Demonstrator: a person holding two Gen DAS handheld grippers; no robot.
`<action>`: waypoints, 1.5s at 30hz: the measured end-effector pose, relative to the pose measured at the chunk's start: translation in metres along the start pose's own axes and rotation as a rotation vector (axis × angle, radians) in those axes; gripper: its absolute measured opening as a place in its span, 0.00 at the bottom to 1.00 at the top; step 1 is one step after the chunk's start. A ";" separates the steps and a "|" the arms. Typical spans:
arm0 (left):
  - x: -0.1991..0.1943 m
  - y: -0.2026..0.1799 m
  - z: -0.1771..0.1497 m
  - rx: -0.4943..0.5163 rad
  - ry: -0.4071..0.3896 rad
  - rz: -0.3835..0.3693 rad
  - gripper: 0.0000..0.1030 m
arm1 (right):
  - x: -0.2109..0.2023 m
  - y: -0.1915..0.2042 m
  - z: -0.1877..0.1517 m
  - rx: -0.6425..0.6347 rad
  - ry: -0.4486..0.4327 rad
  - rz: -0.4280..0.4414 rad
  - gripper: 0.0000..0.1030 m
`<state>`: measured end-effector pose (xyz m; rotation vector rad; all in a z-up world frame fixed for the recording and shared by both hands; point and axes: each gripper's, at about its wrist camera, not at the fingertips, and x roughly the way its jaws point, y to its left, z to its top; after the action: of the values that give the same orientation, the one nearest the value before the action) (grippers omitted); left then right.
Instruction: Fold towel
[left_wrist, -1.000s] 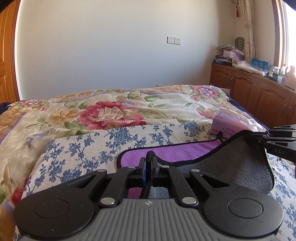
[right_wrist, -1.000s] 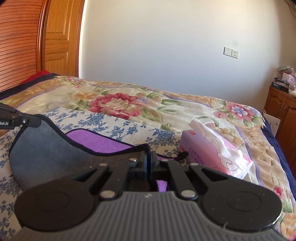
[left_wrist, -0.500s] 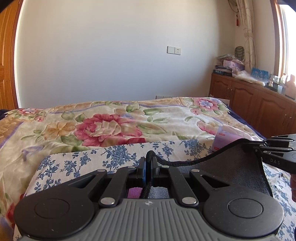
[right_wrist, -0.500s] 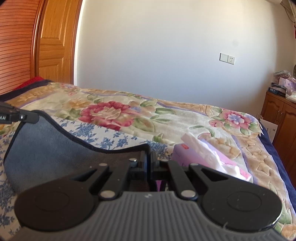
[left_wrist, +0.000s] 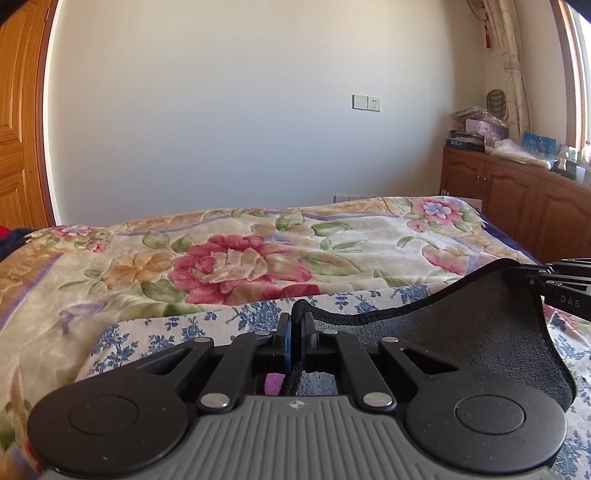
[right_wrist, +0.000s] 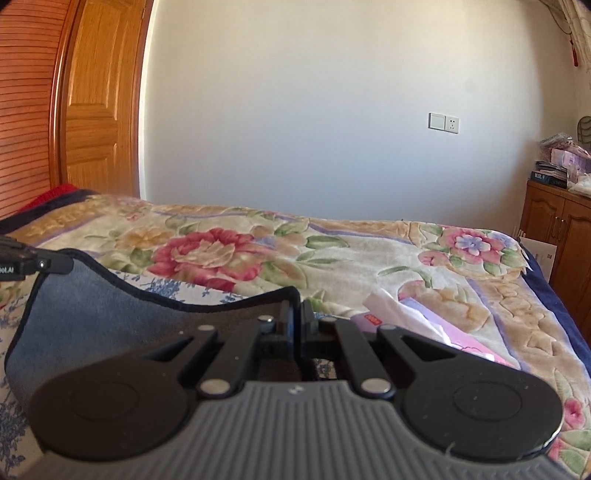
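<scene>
The towel (left_wrist: 461, 332) is grey on the side that faces me, purple on the other, with a black hem. It hangs lifted between both grippers above the bed. My left gripper (left_wrist: 295, 325) is shut on one hem corner; a purple bit shows below its fingers. My right gripper (right_wrist: 297, 314) is shut on the other corner, and the grey towel (right_wrist: 92, 314) sags to its left. Each view shows the other gripper's tip pinching the hem: the right gripper (left_wrist: 554, 277) and the left gripper (right_wrist: 37, 264).
A blue-flowered white cloth (left_wrist: 166, 332) lies under the towel on a floral bedspread (left_wrist: 240, 258). A pink tissue pack (right_wrist: 424, 325) sits on the bed to the right. Wooden cabinets (left_wrist: 517, 206) stand at the right, a wooden door (right_wrist: 96, 103) at the left.
Both grippers have risen and carried the towel's edge up and forward. The purple side, open to view before, is now almost wholly covered by the grey side.
</scene>
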<state>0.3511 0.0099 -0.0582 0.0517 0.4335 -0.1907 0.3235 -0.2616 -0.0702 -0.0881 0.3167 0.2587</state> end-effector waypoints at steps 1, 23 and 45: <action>0.001 0.001 0.000 0.001 -0.004 0.002 0.05 | 0.002 -0.002 -0.001 0.004 0.002 -0.002 0.04; 0.072 0.008 -0.021 0.013 0.129 0.041 0.06 | 0.046 -0.016 -0.037 0.041 0.161 -0.016 0.04; 0.033 0.001 -0.014 0.000 0.107 0.063 0.85 | 0.014 -0.015 -0.015 0.055 0.186 -0.050 0.54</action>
<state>0.3749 0.0061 -0.0853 0.0758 0.5375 -0.1260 0.3359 -0.2743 -0.0886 -0.0663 0.5057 0.1921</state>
